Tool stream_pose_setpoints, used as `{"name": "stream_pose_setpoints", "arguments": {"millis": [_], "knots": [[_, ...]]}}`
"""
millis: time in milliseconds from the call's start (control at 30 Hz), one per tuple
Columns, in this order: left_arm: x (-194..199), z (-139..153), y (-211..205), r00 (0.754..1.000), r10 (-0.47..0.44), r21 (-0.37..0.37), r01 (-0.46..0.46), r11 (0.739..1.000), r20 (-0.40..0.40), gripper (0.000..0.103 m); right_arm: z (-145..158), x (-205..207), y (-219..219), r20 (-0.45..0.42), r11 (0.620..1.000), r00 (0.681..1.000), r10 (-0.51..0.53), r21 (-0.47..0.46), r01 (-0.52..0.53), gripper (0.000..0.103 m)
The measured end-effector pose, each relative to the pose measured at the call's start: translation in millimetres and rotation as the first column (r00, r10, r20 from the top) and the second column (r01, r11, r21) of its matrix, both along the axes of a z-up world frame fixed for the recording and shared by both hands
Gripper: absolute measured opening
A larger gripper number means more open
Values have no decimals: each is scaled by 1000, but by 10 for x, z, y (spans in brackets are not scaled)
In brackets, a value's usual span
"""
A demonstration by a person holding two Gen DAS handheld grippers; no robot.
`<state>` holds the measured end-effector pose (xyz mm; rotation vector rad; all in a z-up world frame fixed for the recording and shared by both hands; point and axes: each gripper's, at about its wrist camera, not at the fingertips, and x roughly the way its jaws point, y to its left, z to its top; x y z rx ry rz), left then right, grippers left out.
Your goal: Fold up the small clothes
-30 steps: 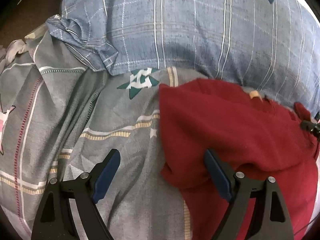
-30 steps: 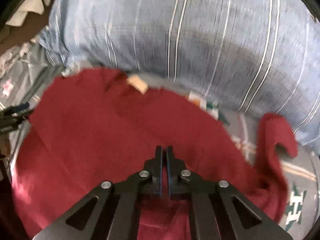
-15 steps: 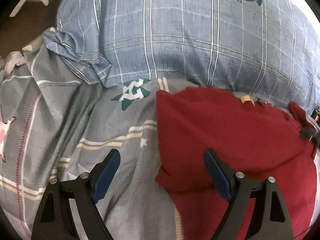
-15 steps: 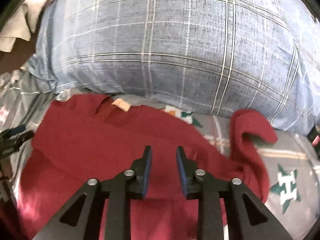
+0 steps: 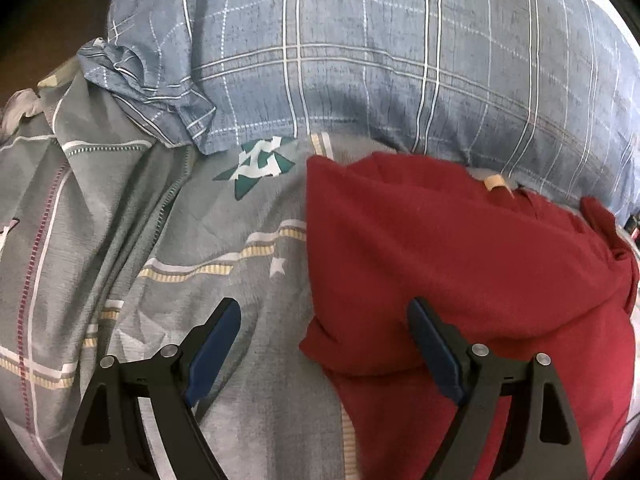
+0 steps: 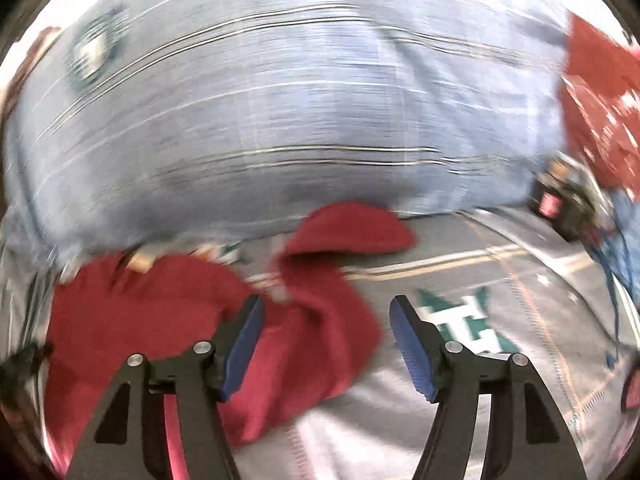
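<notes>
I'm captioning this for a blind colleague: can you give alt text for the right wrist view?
The right gripper, jaws open and empty, hangs over a loose red sleeve of a red garment on a grey patterned bedsheet. Behind lies a blue plaid pillow; the picture is motion-blurred.

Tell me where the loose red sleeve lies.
In the right wrist view, the red sleeve lies mid-frame on the grey bedsheet, curling toward the blue pillow.

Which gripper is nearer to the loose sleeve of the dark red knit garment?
The right gripper: the sleeve lies between its open fingers, untouched; these have just been opening. The left gripper hovers open over the garment's opposite folded edge.
</notes>
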<state>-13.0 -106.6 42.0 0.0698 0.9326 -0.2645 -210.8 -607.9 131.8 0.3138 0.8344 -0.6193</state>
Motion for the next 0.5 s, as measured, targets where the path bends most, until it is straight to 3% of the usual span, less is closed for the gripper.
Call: {"name": "stream_pose_setpoints", "arguments": {"millis": [100,200,267,367,400,433,467,500], "knots": [[4,0,22,1000,7,-1,-7,1000,0,86,20,82,-35,5,1000,1000,-2,-4,2,68],[24,-20,28,1000,10,-1,-10,1000,-9,86,-95,384,87,-46,997,996,71,-13,-72,81],[48,-19,26,1000,13,5,-13,1000,-8,86,-303,663,-27,-90,999,995,38,35,-35,81],[76,-23,40,1000,21,7,-21,1000,-6,86,-642,830,-408,-15,979,998,-69,192,71,79],[94,-30,51,1000,26,12,-26,1000,-8,86,-707,841,-490,13,970,995,-98,226,93,75],[109,-31,70,999,36,11,-36,999,-10,86,-759,855,-565,31,965,993,-112,243,101,45],[116,-25,90,999,45,5,-45,999,-12,86,-790,868,-611,17,966,994,-112,237,105,5],[120,-8,127,998,55,-11,-55,998,-13,86,-776,859,-627,5,968,994,-110,226,106,4]]}}
